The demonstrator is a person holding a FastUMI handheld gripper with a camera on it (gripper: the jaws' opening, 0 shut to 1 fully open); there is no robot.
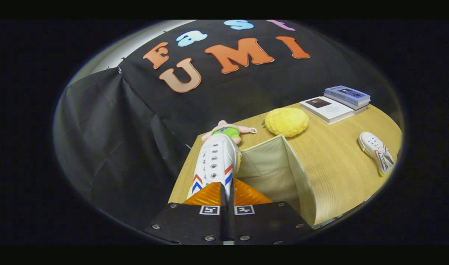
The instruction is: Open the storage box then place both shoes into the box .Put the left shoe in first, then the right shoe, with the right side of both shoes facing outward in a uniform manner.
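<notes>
Shoe [215, 162] in hand is pinched at its heel end by the jaws [226, 191], which stand nearly together with only a thin edge of it between them; the toe points away, past the table's near-left corner toward a plush toy [230, 132]. The box [279, 165] stands open just right of the shoe, its cloth lining exposed, close to the table's [338, 162] near edge.

Procedure, as judged from this view:
- Swing the shoe right until it hangs over the opening — it sits over the box's left wall now.
- Check which side faces outward before lowering; the task wants the right side out.
- Lower along one wall, leaving room for the second shoe [378, 151], which lies near the right edge, well apart.
- Release only once the sole rests — a thin heel pinch may slip.
</notes>
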